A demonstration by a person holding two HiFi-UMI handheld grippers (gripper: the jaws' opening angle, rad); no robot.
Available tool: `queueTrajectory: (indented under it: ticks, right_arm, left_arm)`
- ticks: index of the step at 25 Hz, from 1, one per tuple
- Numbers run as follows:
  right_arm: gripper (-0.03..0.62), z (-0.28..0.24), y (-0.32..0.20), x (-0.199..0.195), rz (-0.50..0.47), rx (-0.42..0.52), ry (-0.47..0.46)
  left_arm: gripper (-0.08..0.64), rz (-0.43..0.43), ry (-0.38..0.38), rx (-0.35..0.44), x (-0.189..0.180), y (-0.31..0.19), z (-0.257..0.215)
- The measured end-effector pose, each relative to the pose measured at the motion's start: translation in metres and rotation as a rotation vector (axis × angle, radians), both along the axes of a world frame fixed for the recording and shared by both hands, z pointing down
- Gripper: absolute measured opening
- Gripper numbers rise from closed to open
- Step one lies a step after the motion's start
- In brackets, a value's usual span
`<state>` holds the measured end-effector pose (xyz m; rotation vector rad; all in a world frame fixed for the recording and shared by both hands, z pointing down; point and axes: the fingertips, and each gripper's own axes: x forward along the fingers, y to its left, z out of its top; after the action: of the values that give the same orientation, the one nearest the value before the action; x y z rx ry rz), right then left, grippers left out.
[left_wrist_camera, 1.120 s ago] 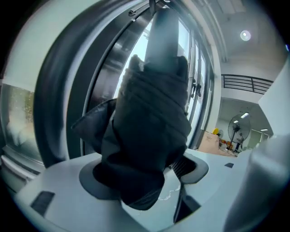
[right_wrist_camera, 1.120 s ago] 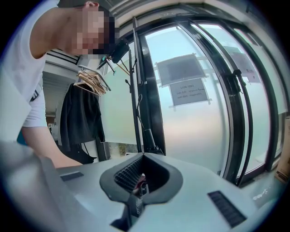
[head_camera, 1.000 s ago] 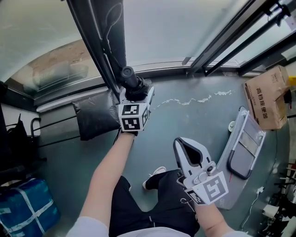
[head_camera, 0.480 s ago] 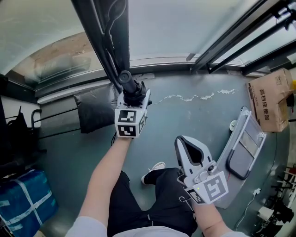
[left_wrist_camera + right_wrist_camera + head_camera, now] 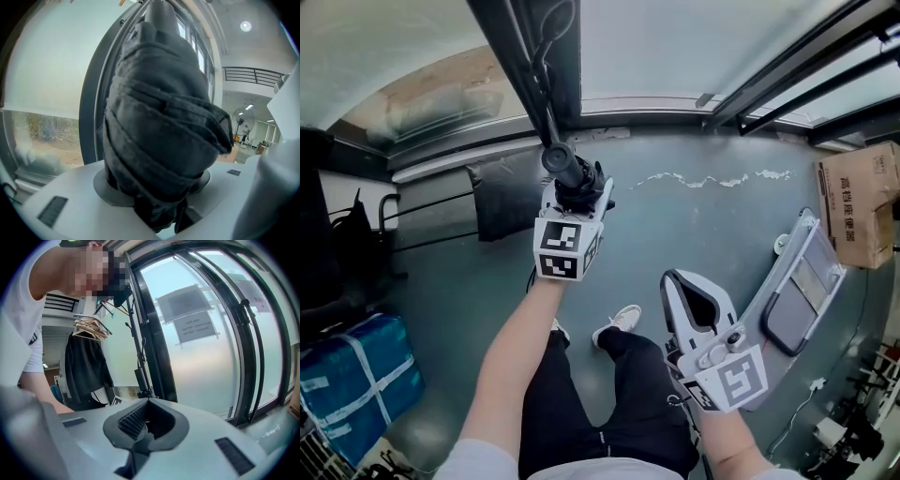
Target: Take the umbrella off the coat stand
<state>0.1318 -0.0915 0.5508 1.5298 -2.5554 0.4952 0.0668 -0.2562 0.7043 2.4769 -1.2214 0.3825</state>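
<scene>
In the head view my left gripper (image 5: pixel 577 185) is shut on a black folded umbrella (image 5: pixel 563 162), whose round end sticks out above the jaws. The jaws have just been closing, with the umbrella between them. The umbrella stands against the coat stand's thin dark pole (image 5: pixel 523 66), which runs up beside the window frame. In the left gripper view the umbrella's wrapped dark fabric (image 5: pixel 159 117) fills the space between my left gripper's (image 5: pixel 159 197) white jaws. My right gripper (image 5: pixel 695 300) hangs lower right over my legs, shut and empty; its ribbed pads (image 5: pixel 132 420) meet in the right gripper view.
A cardboard box (image 5: pixel 860 202) and a folded grey step stool (image 5: pixel 797 300) lie at the right. A black bag (image 5: pixel 502 197) sits by the window sill and a blue bundle (image 5: pixel 352 375) at lower left. A black coat (image 5: pixel 86 371) hangs on the stand.
The left gripper's jaws have drawn in onto the umbrella, and that hand has lifted a little with it, nearer the pole. The right gripper has barely moved.
</scene>
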Motion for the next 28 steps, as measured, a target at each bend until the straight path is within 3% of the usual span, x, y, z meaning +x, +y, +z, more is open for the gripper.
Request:
queueTrajectory:
  ticks: [12,22,28]
  right_arm:
    - [0.018,-0.014,0.005,-0.021,-0.029,-0.019,0.014]
    - [0.018,-0.040,0.009,-0.020,0.002,-0.022,-0.002]
    - [0.017,-0.052,0.006,-0.014,0.014,-0.012,0.000]
  left_arm:
    - [0.244,0.049,0.052,-0.001,0.000,0.011,-0.044]
    - [0.244,0.171,-0.012,-0.026,0.027,0.023,-0.062]
    - [0.244,0.178,-0.007,-0.021,0.030,0.023,-0.078]
